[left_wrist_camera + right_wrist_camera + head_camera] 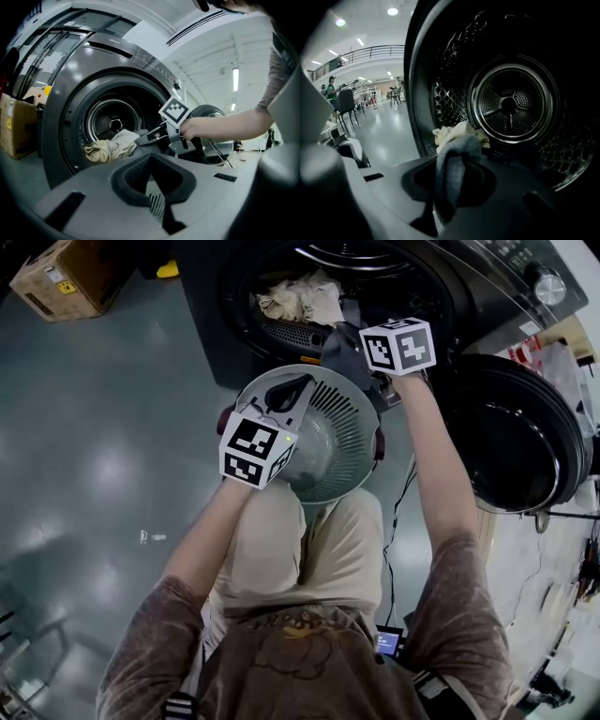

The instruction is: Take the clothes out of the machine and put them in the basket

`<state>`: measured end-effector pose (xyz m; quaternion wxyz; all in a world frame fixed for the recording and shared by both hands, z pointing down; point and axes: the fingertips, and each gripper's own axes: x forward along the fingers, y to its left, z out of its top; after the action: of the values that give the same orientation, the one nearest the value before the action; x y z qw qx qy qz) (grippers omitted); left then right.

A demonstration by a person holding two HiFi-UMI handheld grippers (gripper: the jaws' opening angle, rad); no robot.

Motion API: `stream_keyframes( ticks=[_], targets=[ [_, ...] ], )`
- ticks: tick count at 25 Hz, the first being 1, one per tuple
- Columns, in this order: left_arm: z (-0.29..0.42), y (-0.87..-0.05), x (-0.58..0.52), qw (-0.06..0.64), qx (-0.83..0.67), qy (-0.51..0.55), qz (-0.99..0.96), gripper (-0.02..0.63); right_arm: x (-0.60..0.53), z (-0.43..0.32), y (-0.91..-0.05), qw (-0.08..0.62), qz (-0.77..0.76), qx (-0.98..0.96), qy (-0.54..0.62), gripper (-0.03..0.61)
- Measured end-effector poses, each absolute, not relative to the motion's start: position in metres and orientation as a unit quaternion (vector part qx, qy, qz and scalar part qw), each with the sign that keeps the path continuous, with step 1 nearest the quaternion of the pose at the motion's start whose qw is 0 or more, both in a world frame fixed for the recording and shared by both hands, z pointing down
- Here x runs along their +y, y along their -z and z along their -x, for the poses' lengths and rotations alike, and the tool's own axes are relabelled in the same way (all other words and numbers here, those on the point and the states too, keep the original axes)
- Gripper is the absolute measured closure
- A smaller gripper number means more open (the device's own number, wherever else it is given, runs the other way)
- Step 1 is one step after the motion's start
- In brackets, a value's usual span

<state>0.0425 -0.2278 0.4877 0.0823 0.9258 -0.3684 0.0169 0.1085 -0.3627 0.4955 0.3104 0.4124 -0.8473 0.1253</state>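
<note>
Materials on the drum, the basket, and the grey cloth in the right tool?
drum: metal, probably stainless, polished; sharp highlights and punched holes.
basket: looks like moulded plastic, matte grey; thin slotted wall.
grey cloth: soft fabric, weave unclear; it folds and hangs limp.

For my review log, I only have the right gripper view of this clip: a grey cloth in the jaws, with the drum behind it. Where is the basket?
Observer: The head view shows the basket between the person's knees and the opening of the machine.
Operator: Is anything holding it?
Observer: The left gripper is clamped on its slotted wall.
Operator: And the door?
Observer: The door stands swung open at the head view's right.
</note>
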Motion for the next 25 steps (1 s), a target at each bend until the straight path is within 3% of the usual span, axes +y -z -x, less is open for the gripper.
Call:
stream_keyframes(
  ticks=[13,19,22,25],
  targets=[
    [-0.032,-0.475,-0.216,0.078,-0.399,-0.01,-0.913,0.609,-0.267,-0.101,-0.459,0.26,-0.387,-0.878,-0.105,0.511],
    [-0.033,-0.472,-0.211,0.073,-0.405,-0.013,-0.911,0.609,-0.237,-0.09,-0.489,0.271,-0.371,-0.882,-0.101,0.503],
    [-0.036,-0.471,-0.208,0.069,-0.404,-0.014,-0.912,0.609,-0.236,-0.094,-0.505,0.261,-0.384,-0.878,-0.116,0.475],
    [-0.037,-0.471,-0.207,0.067,-0.405,-0.016,-0.912,0.609,-0.237,-0.101,-0.512,0.269,-0.394,-0.872,-0.113,0.388]
  ],
)
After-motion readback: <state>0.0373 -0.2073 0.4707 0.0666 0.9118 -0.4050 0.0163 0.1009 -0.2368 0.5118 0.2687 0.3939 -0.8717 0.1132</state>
